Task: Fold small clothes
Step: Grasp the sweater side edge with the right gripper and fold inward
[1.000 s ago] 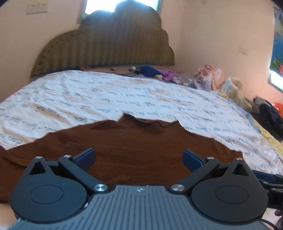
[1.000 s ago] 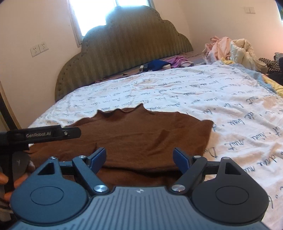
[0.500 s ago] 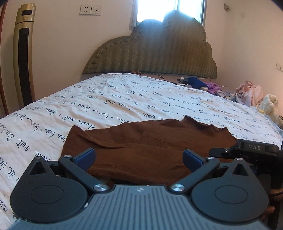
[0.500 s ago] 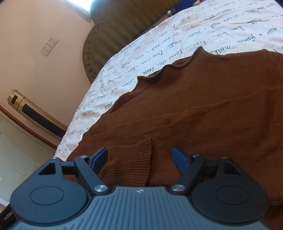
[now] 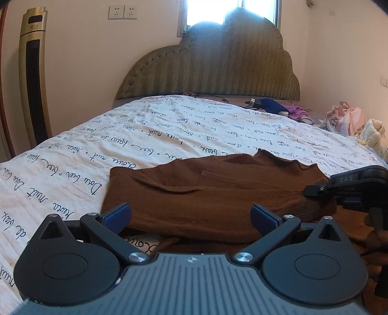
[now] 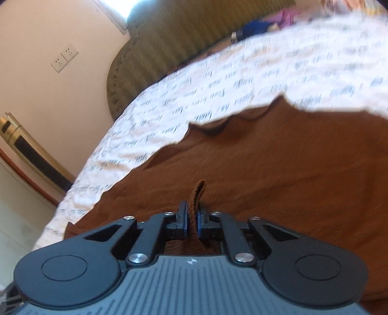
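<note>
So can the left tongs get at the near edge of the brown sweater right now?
Probably yes. The left tongs stand open with the brown sweater edge lying just ahead between them, nothing in front; the right tongs pinch its cuff off to the side.

The room is closed in by pale pink walls [image 5: 80,55]. A window [image 5: 213,11] is set behind the scalloped olive headboard [image 5: 213,70], and bright daylight is let in through it. The bed [image 5: 169,135] is covered by a white sheet printed with script. A gold tower fan [image 5: 32,80] is stood at the left wall, beneath paired sockets [image 5: 122,12]. Clothes [image 5: 346,118] are heaped at the right.
</note>
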Motion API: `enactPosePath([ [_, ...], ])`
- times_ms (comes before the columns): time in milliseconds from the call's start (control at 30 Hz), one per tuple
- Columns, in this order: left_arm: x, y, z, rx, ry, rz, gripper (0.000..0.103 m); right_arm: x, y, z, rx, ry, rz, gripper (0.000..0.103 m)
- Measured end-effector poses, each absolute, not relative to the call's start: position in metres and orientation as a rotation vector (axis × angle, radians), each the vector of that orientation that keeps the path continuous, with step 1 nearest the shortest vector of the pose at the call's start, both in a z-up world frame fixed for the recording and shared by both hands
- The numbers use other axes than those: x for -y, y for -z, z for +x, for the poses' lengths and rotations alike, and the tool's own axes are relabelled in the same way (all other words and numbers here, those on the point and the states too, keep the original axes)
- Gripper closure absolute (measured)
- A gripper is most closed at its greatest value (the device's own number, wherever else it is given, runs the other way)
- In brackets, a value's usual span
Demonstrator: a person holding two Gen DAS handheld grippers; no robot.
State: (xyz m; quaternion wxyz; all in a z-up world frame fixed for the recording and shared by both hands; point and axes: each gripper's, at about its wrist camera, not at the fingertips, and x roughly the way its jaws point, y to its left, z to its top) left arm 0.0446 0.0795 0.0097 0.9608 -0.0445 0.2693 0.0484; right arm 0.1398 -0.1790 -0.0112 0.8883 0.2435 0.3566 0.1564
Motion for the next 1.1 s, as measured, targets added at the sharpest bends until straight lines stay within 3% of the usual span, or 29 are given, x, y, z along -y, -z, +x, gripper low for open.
enactPosePath([
  [300,-0.092,-0.007,0.046,-0.574,-0.131,-0.136,0.0,0.231,-0.026,0.118,-0.609,-0.119,0.336,0.096],
  [833,-0.083,-0.003,0.047,-0.6,-0.123,-0.1,0.0,0.332,0.002,0.093,-0.625,0.09,0.416,0.096],
  [1000,-0.081,-0.001,0.048,-0.607,-0.119,-0.078,0.0,0.334,0.013,0.094,-0.675,0.076,0.426,0.09],
  [1100,-0.083,-0.002,0.049,-0.608,-0.131,-0.067,0.0,0.332,0.01,0.085,-0.647,0.131,0.41,0.076],
])
